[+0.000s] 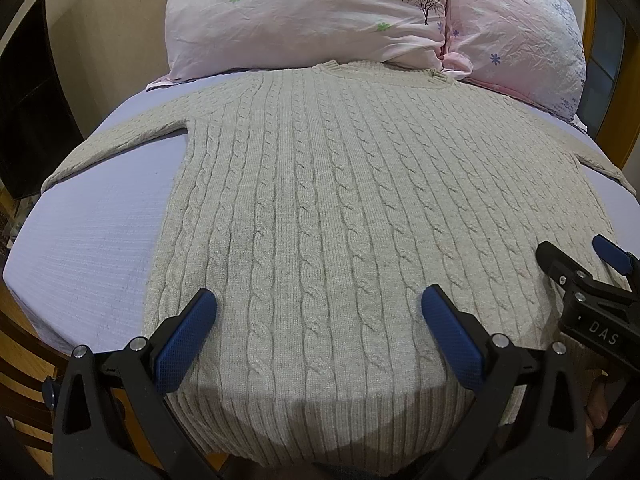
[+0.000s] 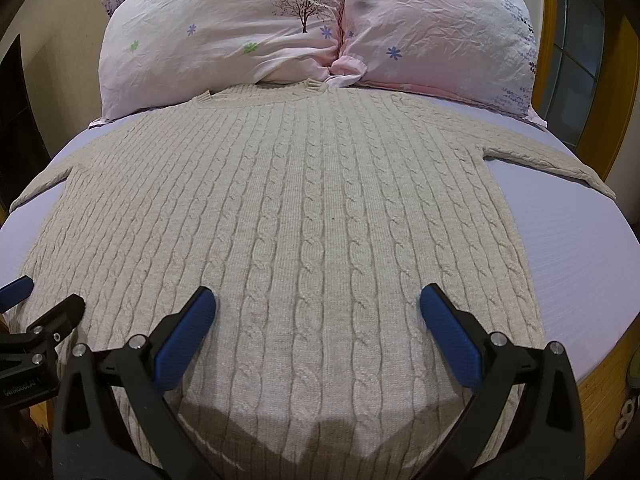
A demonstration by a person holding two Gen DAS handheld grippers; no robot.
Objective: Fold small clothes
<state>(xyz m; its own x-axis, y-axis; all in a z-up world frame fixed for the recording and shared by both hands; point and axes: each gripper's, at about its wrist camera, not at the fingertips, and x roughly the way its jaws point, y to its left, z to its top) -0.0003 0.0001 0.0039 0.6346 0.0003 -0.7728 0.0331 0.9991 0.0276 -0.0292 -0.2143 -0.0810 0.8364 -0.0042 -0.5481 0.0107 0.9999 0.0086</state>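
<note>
A beige cable-knit sweater (image 1: 320, 200) lies flat on a lavender bed sheet (image 1: 88, 240), collar toward the pillows, both sleeves spread outward. It also shows in the right wrist view (image 2: 304, 216). My left gripper (image 1: 318, 304) hovers open and empty over the hem's left part. My right gripper (image 2: 318, 304) hovers open and empty over the hem's right part; it also shows at the right edge of the left wrist view (image 1: 576, 264). The left gripper shows at the left edge of the right wrist view (image 2: 36, 300).
Two pink floral pillows (image 1: 320, 12) (image 2: 436, 28) lie at the head of the bed, touching the collar. A wooden bed frame (image 2: 600, 392) edges the mattress. A dark panel (image 1: 28, 120) stands at the left, a window (image 2: 580, 52) at the right.
</note>
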